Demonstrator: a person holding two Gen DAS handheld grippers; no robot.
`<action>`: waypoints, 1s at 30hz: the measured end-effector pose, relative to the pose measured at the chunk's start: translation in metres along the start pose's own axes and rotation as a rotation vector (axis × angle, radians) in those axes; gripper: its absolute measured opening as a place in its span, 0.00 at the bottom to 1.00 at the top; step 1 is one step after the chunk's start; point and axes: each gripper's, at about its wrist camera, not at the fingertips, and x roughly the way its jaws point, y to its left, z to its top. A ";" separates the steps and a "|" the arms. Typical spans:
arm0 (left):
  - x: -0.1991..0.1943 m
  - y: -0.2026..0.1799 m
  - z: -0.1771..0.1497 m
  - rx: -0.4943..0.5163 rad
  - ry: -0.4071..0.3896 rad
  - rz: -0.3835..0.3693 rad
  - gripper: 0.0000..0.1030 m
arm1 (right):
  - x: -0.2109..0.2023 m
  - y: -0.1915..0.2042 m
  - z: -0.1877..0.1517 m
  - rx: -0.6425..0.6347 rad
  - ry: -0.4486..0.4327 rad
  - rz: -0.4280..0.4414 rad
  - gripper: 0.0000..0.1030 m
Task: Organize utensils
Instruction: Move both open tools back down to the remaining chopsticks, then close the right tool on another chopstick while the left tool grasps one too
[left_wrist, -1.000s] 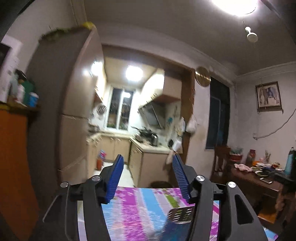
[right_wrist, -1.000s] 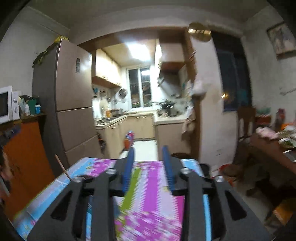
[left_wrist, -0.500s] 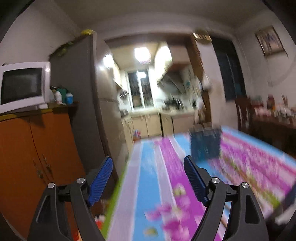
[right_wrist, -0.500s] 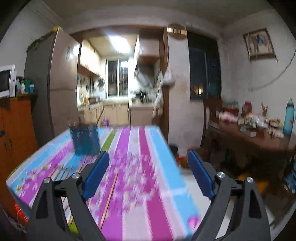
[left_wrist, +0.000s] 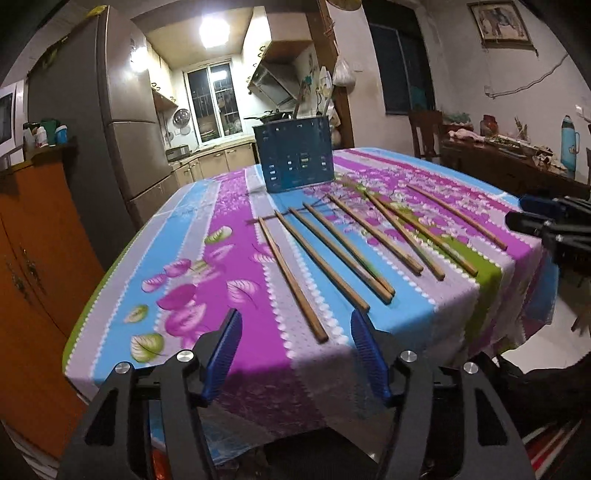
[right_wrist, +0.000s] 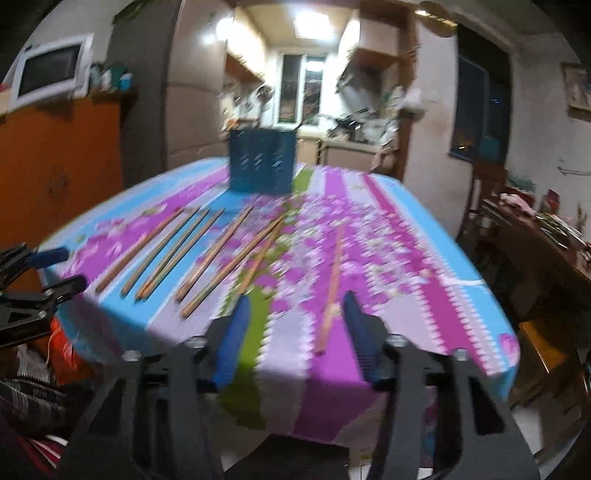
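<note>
Several wooden chopsticks (left_wrist: 295, 278) lie side by side on the flowered tablecloth (left_wrist: 229, 258), also in the right wrist view (right_wrist: 236, 254). One chopstick (right_wrist: 331, 284) lies apart to the right. A dark blue perforated utensil holder (left_wrist: 297, 157) stands upright behind them, with a few utensils in it; it also shows in the right wrist view (right_wrist: 262, 160). My left gripper (left_wrist: 295, 325) is open and empty over the near table edge, facing the leftmost chopstick. My right gripper (right_wrist: 293, 304) is open and empty near the lone chopstick's near end.
A fridge (left_wrist: 110, 122) and an orange cabinet (left_wrist: 33, 236) stand to the left of the table. A dark side table (left_wrist: 517, 162) with clutter and a chair stand to the right. The kitchen lies beyond.
Both grippers have swung down from facing the room to facing the table. The chopsticks and holder have come into full view. Both stay open.
</note>
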 end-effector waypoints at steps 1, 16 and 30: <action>0.003 -0.006 -0.001 0.012 0.000 0.009 0.60 | 0.003 0.005 -0.002 -0.008 0.005 0.012 0.36; 0.023 -0.016 -0.001 -0.014 -0.021 0.041 0.54 | 0.024 0.037 -0.014 -0.047 0.032 0.075 0.25; 0.027 -0.012 -0.003 -0.079 -0.021 -0.047 0.23 | 0.035 0.038 -0.014 0.009 0.088 0.057 0.11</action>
